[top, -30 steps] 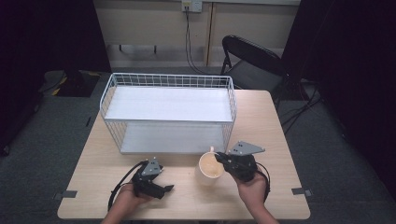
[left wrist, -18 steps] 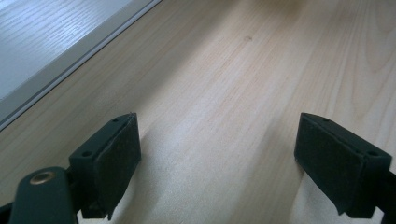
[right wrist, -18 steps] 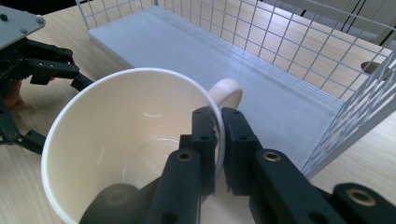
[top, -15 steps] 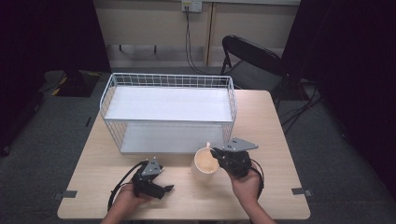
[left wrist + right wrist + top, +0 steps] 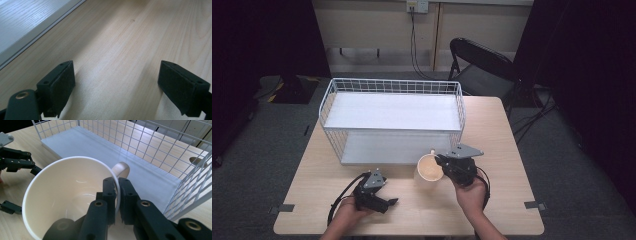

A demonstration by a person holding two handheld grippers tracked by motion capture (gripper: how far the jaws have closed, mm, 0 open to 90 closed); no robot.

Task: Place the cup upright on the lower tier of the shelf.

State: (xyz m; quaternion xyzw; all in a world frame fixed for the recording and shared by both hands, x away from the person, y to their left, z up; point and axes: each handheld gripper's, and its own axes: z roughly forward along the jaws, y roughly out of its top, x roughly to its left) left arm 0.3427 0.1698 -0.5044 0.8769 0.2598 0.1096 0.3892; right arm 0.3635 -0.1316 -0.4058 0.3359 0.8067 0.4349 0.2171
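A cream mug [image 5: 429,167] [image 5: 72,192] hangs tilted above the table in front of the white wire rack [image 5: 392,120], its mouth facing the camera. My right gripper [image 5: 443,162] [image 5: 116,195] is shut on the mug's rim beside the handle [image 5: 121,169], one pad inside the cup and one outside. My left gripper [image 5: 388,202] [image 5: 117,87] rests low on the wooden table [image 5: 125,37] at the front left, its jaws wide apart with bare wood between them. The left gripper's black fingers [image 5: 17,162] also show at the left of the right gripper view.
The wire rack has a white upper shelf [image 5: 392,111] and a white base board [image 5: 112,157] under it, open toward me. A black folding chair [image 5: 482,65] stands behind the table's far right corner. Tape marks [image 5: 532,205] sit near the table's front corners.
My right gripper has carried the mug a little to the left and toward the rack's open front. The left gripper has stayed put.
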